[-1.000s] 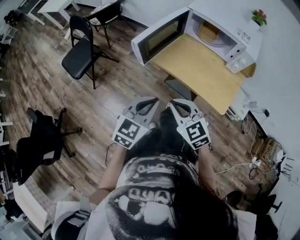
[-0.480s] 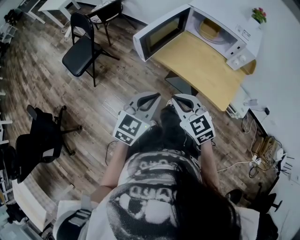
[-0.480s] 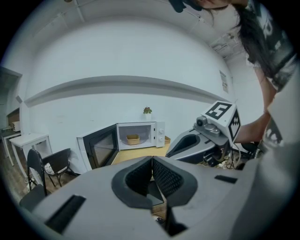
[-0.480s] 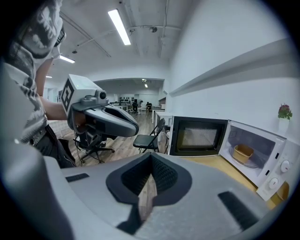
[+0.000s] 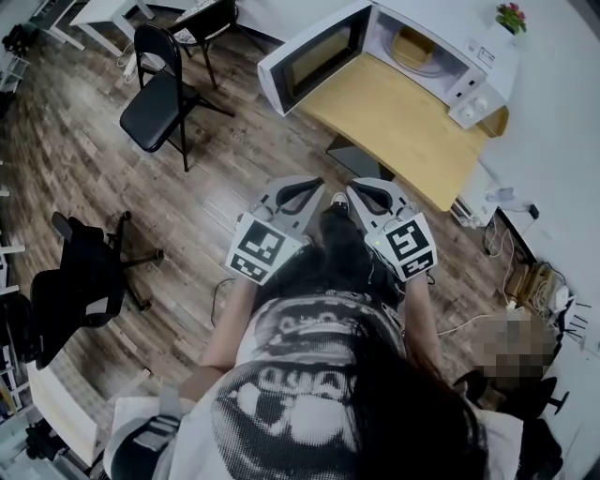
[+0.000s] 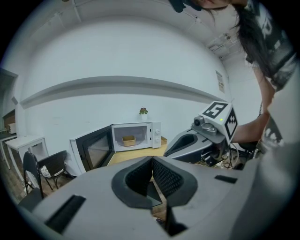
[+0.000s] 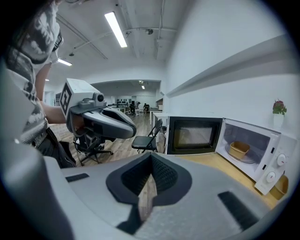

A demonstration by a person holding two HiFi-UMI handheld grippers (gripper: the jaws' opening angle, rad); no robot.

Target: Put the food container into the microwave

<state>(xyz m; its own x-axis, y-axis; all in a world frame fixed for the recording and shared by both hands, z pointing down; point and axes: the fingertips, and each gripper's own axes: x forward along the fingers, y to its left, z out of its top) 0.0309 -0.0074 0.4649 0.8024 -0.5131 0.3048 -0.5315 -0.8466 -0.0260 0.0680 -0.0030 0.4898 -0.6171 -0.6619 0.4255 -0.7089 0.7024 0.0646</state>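
While the person (image 5: 328,394) stands well back from the microwave (image 5: 441,56), both grippers are held side by side, pointing toward it and well apart from it. Far to the microwave's left, a black folding chair (image 5: 155,101) stands on the wood floor (image 5: 216,178), and a black office chair (image 5: 80,286) sits farther out from the microwave and nearer the person. The left gripper (image 5: 302,190) has its jaws clenched together with nothing between them; its own view shows the ribbed pads meeting along a thin seam. Just beside it, the right gripper (image 5: 364,192) is likewise pressed closed on nothing. The microwave rests on a light wooden table (image 5: 394,131), and its door (image 5: 314,61) is swung wide open toward the left. The food container (image 5: 412,47), a tan tub, sits inside the microwave's cavity, touched by neither gripper. A small potted plant (image 5: 511,16) stands on top of the microwave at its right end, above the control knobs (image 5: 469,89). To the right of the table, loose cables (image 5: 525,291) lie on the floor by the wall.
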